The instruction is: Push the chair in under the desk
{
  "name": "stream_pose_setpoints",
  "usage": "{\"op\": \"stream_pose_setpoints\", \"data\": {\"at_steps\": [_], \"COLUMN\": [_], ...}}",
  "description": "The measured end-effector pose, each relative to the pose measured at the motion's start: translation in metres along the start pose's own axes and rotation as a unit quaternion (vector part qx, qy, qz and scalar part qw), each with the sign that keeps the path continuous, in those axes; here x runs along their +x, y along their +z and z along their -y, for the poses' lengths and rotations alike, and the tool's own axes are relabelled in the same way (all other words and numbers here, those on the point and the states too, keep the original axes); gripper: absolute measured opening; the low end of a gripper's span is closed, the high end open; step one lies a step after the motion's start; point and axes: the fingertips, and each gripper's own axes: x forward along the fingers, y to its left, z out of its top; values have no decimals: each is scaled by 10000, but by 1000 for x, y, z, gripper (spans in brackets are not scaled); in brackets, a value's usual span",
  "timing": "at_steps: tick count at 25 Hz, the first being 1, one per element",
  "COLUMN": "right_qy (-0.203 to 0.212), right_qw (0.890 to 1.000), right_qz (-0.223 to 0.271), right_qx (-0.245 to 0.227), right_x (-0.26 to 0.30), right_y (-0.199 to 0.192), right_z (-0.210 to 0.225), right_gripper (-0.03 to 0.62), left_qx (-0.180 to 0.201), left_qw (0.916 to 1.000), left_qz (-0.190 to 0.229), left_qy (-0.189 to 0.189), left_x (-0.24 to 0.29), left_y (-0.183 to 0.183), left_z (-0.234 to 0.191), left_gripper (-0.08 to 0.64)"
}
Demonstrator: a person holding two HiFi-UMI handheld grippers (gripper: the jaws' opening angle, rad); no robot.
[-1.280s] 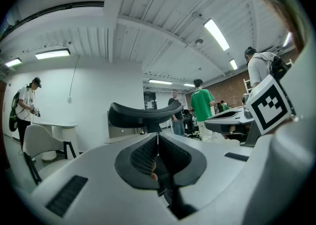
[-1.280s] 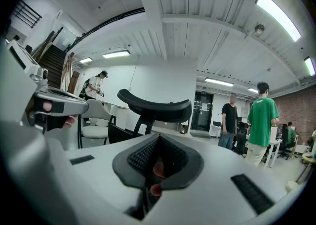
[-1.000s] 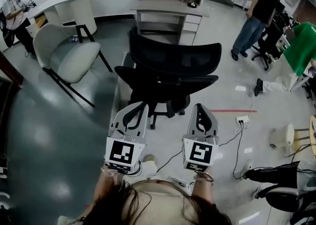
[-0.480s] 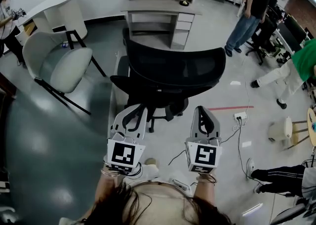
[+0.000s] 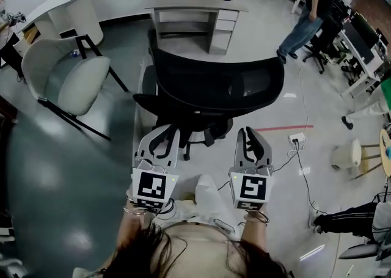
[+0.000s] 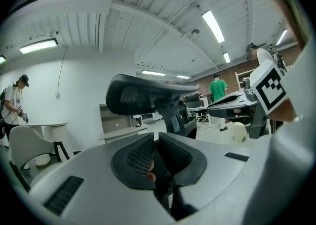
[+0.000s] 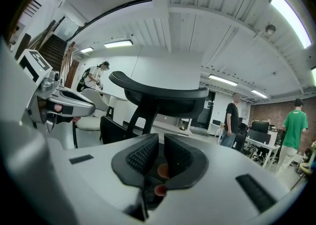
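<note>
Okay, so holding the left claw (image 5: 166,136) and the right claw (image 5: 249,136) both squeezed fully together, nothing pinched in either. Looking straight at the black mesh-backed swivel office chair (image 5: 214,87), just ahead of the tips, back turned this way, parked well short of the grey desk with a drawer stack (image 5: 195,8) by the far wall. Can't say for sure whether either tip touches the mesh backrest (image 6: 148,95) yet. Going by the claw views, probably not quite.

Stuff to worry about:
- Poking springy mesh with two narrow closed tips, so could easily slide off or dig into the weave instead of rolling anything.
- Push harder on one side and probably just spin the seat or send the casters off line, then clip the drawers on the right instead of slipping into the knee gap on the left.
- Push too high and maybe only rock the back.

Room-wise: plenty of bare floor (image 5: 256,44) straight ahead to the surface. Got a white shell chair with black legs (image 5: 67,78) off to the left, outside the lane. Got a white power strip (image 5: 297,139) and trailing cables (image 5: 302,173) on the right, near the feet, so better not to drift that way. Needs aiming at the open left side, seemingly none too wide for the armrests.
</note>
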Motion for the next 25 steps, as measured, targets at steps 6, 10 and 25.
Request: {"op": "stream_pose_setpoints", "data": {"at_steps": [6,10,25], "right_qy": [54,54,326], "right_qw": [9999,9995,9893], "right_qz": [-89,-170,-661], "right_qx": [-73,-248,-1262], "right_x": [20,31,72], "right_y": [0,-6,-33], "right_z": [4,8,18], "right_gripper": [28,28,135], "left_qx": [111,230,914], "left_qw": [9999,9994,9915], "left_qz": [-100,-232,-920], "left_qy": [30,73,89], "left_x": [15,24,60], "left_y": [-3,-12,-33], "left_z": [-8,-14,-30], "left_gripper": [14,15,152]}}
